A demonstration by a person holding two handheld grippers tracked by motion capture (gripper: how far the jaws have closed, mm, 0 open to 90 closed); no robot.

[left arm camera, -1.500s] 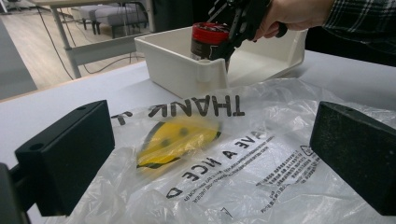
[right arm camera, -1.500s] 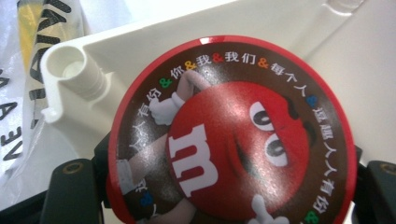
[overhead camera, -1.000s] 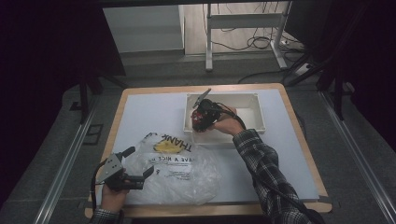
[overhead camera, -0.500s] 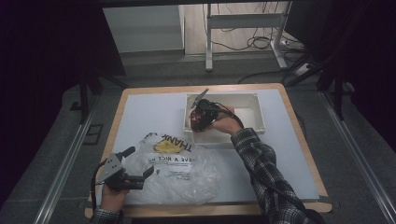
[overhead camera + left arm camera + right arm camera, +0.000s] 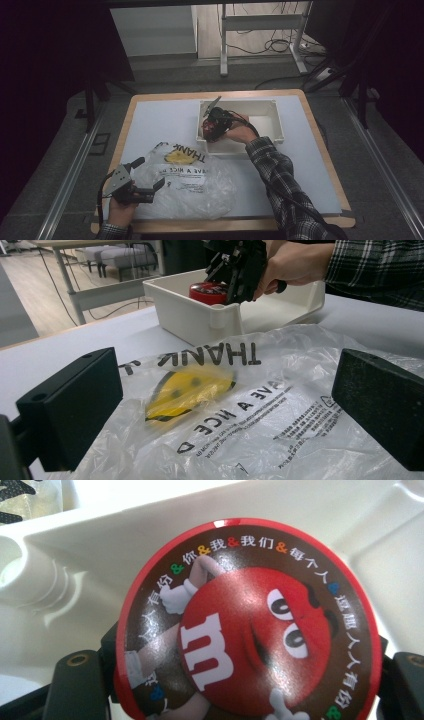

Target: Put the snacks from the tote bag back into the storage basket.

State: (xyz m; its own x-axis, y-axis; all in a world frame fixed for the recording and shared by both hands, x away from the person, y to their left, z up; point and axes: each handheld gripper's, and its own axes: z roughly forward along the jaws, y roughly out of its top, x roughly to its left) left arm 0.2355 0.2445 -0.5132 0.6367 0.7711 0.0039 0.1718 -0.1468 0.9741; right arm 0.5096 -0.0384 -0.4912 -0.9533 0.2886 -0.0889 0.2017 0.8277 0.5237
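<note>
the right gripper (image 5: 240, 690) is clamped on one round red tin (image 5: 245, 620) with an "m" candy face and chinese writing, inside the white bin (image 5: 265, 131) at the table's far side. the left gripper (image 5: 225, 415) gapes, holding nothing, over one plastic bag (image 5: 240, 410) reading "thank", probably "have a nice".

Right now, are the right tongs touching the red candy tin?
Touching. In the right gripper view, both black jaws of the right tongs press the sides of the red candy tin above the white bin.

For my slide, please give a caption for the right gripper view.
Right tongs grip a round red candy tin inside the white bin.
</note>
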